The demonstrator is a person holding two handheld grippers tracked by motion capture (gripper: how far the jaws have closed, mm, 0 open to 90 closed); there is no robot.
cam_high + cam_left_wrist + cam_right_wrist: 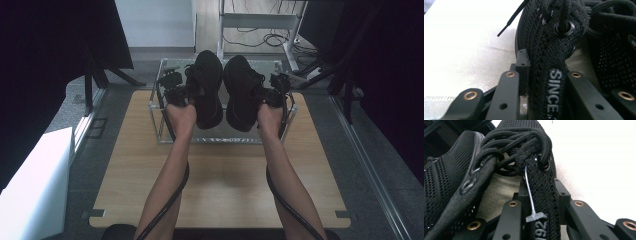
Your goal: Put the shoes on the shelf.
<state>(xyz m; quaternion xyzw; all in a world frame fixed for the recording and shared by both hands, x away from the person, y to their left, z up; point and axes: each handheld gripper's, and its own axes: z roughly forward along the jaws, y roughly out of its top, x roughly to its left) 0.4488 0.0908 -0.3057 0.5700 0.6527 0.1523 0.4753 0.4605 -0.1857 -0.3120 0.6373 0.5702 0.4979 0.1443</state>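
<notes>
Shoes (222,90) clamped in left gripper (189,95) and right gripper (265,96).

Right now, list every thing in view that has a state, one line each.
Left black sneaker: lifted above the clear rack, laced, collar edge clamped.
Right black sneaker: lifted beside it, laced, collar edge clamped, plastic tag tie attached.
Left gripper: shut on the left sneaker's collar.
Right gripper: shut on the right sneaker's collar.
Clear rack: standing on the wooden table.
</notes>
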